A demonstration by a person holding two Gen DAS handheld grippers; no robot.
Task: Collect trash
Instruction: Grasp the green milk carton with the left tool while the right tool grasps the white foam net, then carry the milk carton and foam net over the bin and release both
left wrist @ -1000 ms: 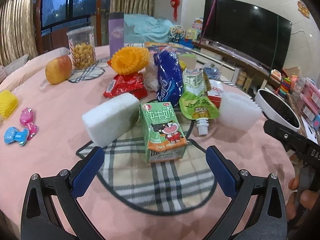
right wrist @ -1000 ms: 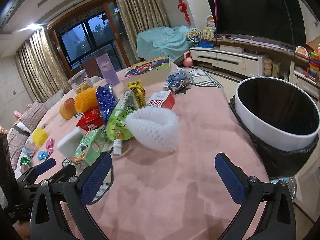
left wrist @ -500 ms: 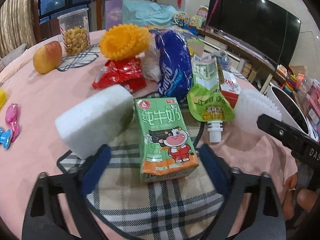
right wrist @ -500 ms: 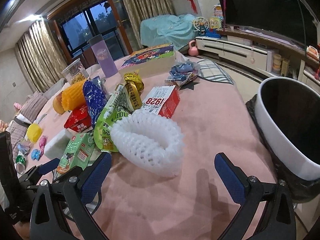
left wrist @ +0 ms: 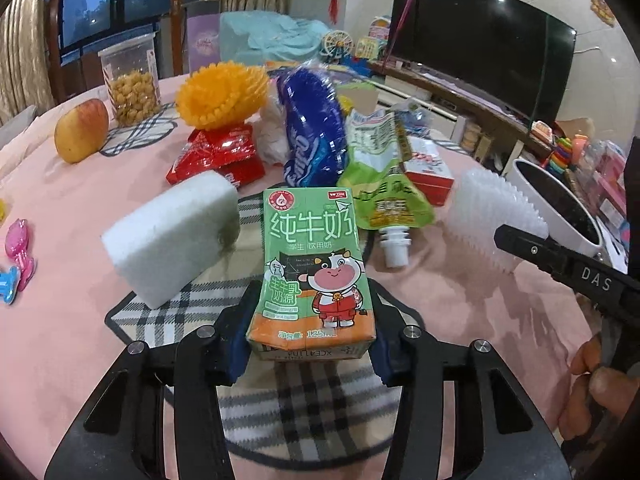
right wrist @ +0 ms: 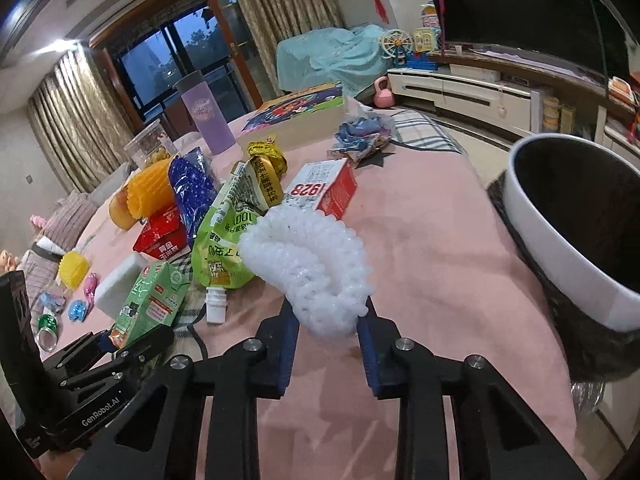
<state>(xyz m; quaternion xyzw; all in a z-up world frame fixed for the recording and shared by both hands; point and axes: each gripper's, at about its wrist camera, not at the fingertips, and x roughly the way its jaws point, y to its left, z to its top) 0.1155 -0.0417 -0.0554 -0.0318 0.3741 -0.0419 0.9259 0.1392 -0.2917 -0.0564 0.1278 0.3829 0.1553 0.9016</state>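
Dim indoor light, dusk-blue windows, ceiling lamp glare upper left, sharp centre, fisheye-curved dark corners

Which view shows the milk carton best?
Left wrist: the milk carton fills the centre, front print readable, with the left gripper closing around its base. Right wrist shows the carton only small, side-on, at the left edge.

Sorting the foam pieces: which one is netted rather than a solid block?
The white foam net, between the right claw pads; the foam block is smooth and solid.
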